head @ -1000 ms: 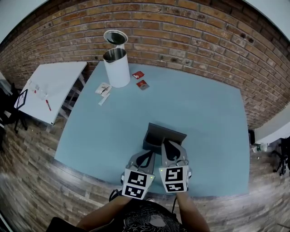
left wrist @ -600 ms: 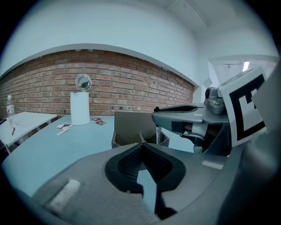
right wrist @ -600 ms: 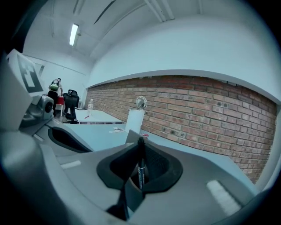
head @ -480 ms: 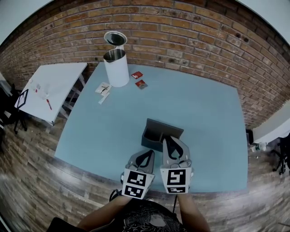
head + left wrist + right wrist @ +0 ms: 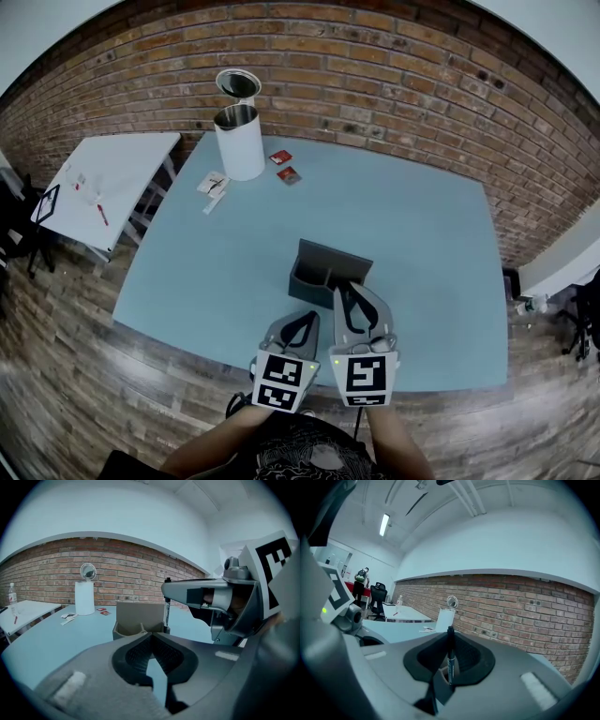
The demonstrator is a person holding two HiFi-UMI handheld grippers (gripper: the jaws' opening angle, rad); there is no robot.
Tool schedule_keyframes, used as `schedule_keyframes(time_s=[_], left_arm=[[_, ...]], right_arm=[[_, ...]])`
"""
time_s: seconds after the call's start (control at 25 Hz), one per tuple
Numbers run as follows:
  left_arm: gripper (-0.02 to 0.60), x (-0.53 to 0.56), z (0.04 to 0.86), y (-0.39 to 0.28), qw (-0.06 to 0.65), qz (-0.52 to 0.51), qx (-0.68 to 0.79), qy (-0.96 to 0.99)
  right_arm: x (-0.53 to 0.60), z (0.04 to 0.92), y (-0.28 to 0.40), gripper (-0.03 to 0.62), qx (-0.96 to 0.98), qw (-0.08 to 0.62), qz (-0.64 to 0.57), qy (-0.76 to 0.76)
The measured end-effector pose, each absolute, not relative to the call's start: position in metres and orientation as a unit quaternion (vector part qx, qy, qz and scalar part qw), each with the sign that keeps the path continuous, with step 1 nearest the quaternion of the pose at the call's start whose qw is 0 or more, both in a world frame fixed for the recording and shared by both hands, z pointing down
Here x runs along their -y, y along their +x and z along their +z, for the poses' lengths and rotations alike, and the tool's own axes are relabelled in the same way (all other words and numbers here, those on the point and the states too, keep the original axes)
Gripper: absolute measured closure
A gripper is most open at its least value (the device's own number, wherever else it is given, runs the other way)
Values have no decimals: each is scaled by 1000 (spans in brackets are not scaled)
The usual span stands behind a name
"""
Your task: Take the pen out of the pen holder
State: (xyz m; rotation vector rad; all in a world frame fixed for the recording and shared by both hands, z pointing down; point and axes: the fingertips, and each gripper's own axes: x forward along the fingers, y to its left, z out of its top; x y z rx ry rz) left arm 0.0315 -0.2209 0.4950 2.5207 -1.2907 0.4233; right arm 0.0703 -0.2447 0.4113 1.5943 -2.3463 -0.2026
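Brick walling ran behind a pale blue desk (image 5: 422,253), and a dark pen holder (image 5: 326,275) stood on the desk, towards its near edge. The holder had a tall back panel and low compartments in front of it.

The right gripper (image 5: 349,289) reached over the near right corner of the pen holder. Its fingers (image 5: 476,660) were clenched on a dark pen (image 5: 450,660), which stood upright between them with its cap end above the fingers. In the left gripper view the pen rose at the right end of the pen holder, just beside the back panel. Whether its lower end was clear of the rim could not be told.

The left gripper (image 5: 302,323) sat just in front of the pen holder, to its near left, level with the front compartments. Its fingers were closed tip to tip with nothing between them.

Well beyond the pen holder, at the desk's far left corner, stood a white cylindrical bin (image 5: 240,141) with its round lid tipped up. Two small red packets (image 5: 286,166) lay just right of the bin, and a few white packets (image 5: 214,186) lay on its near side. Further left of the pen holder, apart from the blue desk, was a white desk (image 5: 108,187) with small items on it. In the right gripper view a person (image 5: 360,581) stood far off beside a dark office chair (image 5: 377,599).
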Motion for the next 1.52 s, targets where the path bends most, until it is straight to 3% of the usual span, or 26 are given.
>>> schedule_keyframes(time_s=[1.52], left_arm=[[582, 160, 481, 44, 122, 134, 436, 881]], right_arm=[[156, 467, 77, 553, 816, 186, 11, 547]])
